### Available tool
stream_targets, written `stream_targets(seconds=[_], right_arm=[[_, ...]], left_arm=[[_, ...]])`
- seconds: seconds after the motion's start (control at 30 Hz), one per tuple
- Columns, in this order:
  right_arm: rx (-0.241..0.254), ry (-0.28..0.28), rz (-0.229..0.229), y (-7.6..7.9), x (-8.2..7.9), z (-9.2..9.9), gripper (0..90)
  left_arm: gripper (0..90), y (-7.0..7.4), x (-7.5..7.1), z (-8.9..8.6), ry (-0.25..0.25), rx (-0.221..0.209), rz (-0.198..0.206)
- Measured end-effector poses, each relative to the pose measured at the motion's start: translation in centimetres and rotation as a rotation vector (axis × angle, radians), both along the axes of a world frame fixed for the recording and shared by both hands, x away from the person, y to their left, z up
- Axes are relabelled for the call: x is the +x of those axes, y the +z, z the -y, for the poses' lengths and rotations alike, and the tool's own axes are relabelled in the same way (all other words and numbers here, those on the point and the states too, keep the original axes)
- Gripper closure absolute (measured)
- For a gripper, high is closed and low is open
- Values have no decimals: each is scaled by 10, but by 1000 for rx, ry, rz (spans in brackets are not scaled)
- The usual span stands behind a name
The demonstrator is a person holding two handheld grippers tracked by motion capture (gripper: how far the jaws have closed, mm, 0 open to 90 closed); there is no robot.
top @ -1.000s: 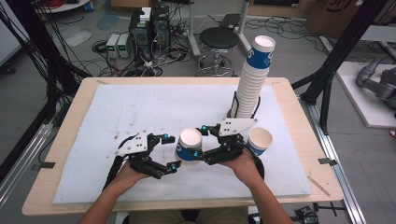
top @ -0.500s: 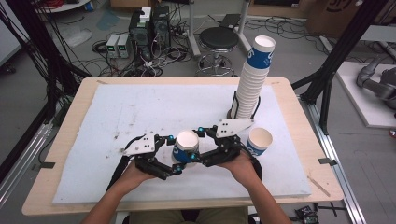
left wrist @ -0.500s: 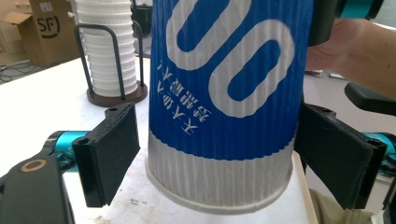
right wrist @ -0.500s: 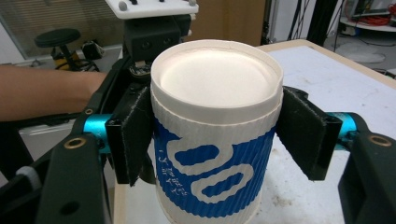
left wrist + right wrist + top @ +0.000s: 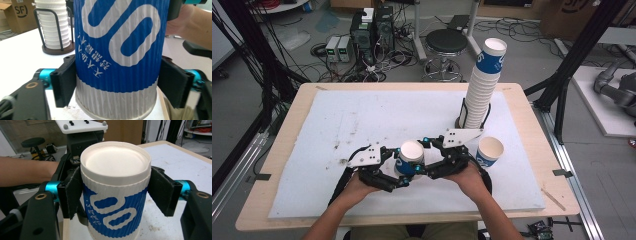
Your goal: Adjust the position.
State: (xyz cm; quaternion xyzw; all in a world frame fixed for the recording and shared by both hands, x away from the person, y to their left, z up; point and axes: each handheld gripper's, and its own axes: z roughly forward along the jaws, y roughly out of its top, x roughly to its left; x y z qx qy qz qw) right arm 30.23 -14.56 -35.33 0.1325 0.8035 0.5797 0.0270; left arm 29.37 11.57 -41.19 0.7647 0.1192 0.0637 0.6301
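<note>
1. High view: blue-and-white paper cup (image 5: 411,158) upright, open mouth up, clamped between left gripper (image 5: 398,175) and right gripper (image 5: 430,167), near the table's front edge.
2. Same view, surface and room: white foam sheet (image 5: 362,120), scuffed and speckled, laid over a wooden table (image 5: 532,135); beyond the far edge, a round stool (image 5: 446,42), computer boxes and tangled cables on a grey floor.
3. Same view, surroundings: second paper cup (image 5: 489,151) standing just right of the right gripper; tall stack of cups (image 5: 482,85) in a wire holder beyond it, leaning slightly.
4. Left gripper view: ribbed cup wall (image 5: 117,50) close up, white loops and printed characters on blue, plain white band at the base; jaws just closed in, both pads pressed on the lower sides. Cup stack in its dark holder (image 5: 53,27) off to the upper left, cardboard box (image 5: 17,12) behind, a hand (image 5: 185,23) at upper right.
5. Right gripper view: cup (image 5: 115,195) seen from its rim, pale inside, held below the lip; left pad flat against the wall, right pad touching near the rim. Forearm (image 5: 25,173) and other gripper's body behind.
</note>
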Motion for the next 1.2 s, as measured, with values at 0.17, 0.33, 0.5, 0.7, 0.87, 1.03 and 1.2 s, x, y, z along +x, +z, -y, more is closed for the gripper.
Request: stream_targets(seconds=[0.17,0.33,0.5,0.7,0.87,1.03,1.2], right_arm=[[33,-27,-10,-3,1,0,200],[45,-50,7,2,1,6,190],[33,-57,29,8,0,12,190],[20,-56,26,9,0,19,190],[-1,-47,20,8,1,23,190],[-30,-27,31,11,1,26,190],[-84,0,38,14,2,26,190]], left_arm=[[273,0,2,-2,17,25,-4],[274,4,3,-8,16,53,-20],[274,10,6,-16,21,89,-35],[279,21,10,-19,8,169,-43],[281,33,14,-20,-10,227,-45],[282,42,15,-20,-40,301,-42],[282,51,16,-17,-76,383,-38]])
